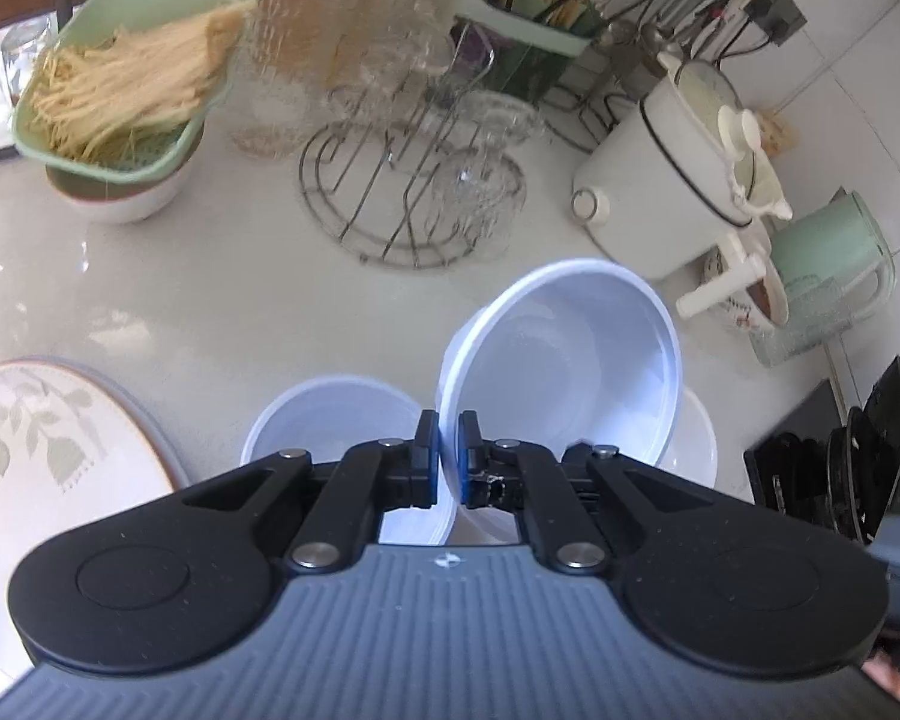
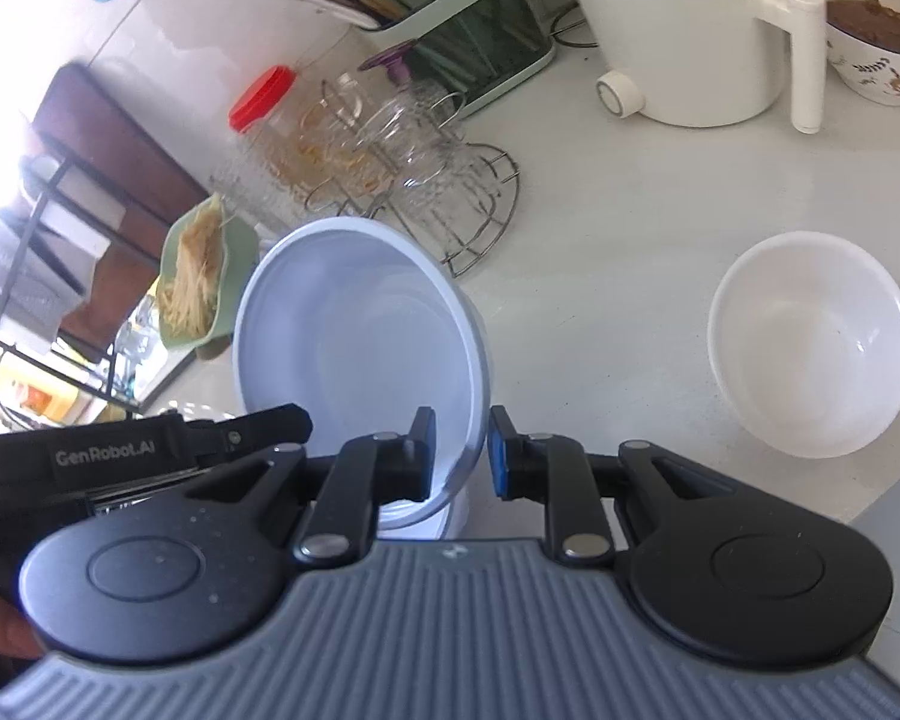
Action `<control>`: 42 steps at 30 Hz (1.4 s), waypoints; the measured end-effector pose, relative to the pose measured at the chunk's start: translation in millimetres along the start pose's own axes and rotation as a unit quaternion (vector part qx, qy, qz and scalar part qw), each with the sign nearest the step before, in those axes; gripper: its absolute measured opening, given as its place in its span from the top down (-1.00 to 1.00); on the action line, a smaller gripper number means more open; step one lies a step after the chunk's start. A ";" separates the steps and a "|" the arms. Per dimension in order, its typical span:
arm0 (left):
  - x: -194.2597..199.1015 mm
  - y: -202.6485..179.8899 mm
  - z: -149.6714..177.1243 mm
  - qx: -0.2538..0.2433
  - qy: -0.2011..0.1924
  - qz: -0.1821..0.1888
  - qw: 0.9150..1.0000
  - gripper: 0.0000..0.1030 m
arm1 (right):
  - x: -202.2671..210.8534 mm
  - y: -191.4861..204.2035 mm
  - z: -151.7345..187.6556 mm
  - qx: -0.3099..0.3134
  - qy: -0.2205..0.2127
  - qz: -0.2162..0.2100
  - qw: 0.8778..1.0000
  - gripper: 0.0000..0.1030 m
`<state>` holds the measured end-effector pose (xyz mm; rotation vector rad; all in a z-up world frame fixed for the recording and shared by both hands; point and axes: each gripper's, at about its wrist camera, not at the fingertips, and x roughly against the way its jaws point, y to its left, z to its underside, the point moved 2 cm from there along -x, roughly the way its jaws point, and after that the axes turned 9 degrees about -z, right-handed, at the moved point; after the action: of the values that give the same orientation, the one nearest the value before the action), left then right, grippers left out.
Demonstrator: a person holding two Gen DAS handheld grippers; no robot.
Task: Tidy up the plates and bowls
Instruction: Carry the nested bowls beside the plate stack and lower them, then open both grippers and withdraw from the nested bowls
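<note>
My left gripper [image 1: 448,456] is shut on the rim of a pale blue-white bowl [image 1: 561,360], held tilted above the counter. A second pale bowl [image 1: 330,420] sits below it to the left, and a white bowl [image 1: 699,438] lies partly hidden behind it on the right. In the right wrist view the same tilted bowl [image 2: 360,330] has its rim between my right gripper's [image 2: 462,450] jaws, which stand slightly apart and are not clamped. A white bowl [image 2: 810,342] stands on the counter to the right. A patterned plate [image 1: 36,438] lies at the left.
A wire rack with glasses [image 1: 414,192] stands mid-counter. A green strainer of noodles [image 1: 120,96] sits on stacked bowls at the left. A white pot [image 1: 666,168], a green kettle [image 1: 828,258], a chopstick holder [image 1: 528,6] and a jar [image 1: 294,48] line the back.
</note>
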<state>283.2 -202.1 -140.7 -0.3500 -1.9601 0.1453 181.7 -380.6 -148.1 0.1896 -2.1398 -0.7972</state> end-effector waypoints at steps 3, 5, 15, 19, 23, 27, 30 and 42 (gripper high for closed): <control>2.7 9.7 7.9 0.016 -0.001 -0.007 1.000 0.86 | -4.5 6.9 2.6 0.011 0.007 -0.004 1.000 0.57; 3.7 16.1 12.9 0.026 0.002 -0.014 1.000 0.86 | -8.3 10.8 6.0 0.020 0.017 -0.006 1.000 0.56; 0.7 51.6 33.4 0.080 0.020 -0.052 0.995 0.86 | -34.9 28.9 23.0 0.053 0.071 -0.018 0.996 0.55; -3.6 62.9 37.9 0.096 0.031 -0.062 0.993 0.85 | -45.7 31.8 28.2 0.059 0.087 -0.023 0.994 0.55; -0.2 70.3 37.9 0.105 0.031 -0.072 0.991 0.83 | -51.0 35.1 28.5 0.065 0.095 -0.028 0.993 0.52; 4.5 71.9 36.8 0.102 0.026 -0.075 0.992 0.47 | -49.4 38.8 26.4 0.083 0.092 -0.020 0.992 0.19; 10.4 67.8 33.1 0.091 0.016 -0.082 0.992 0.39 | -44.8 41.5 23.2 0.098 0.081 -0.020 0.992 0.19; 41.6 30.5 27.0 0.037 -0.040 -0.084 0.995 0.31 | 3.6 44.3 14.7 0.133 0.006 -0.016 0.991 0.19</control>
<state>248.6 -158.8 -123.1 -0.1325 -2.0475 0.1246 174.2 -340.1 -125.8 0.3660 -2.2313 -0.5246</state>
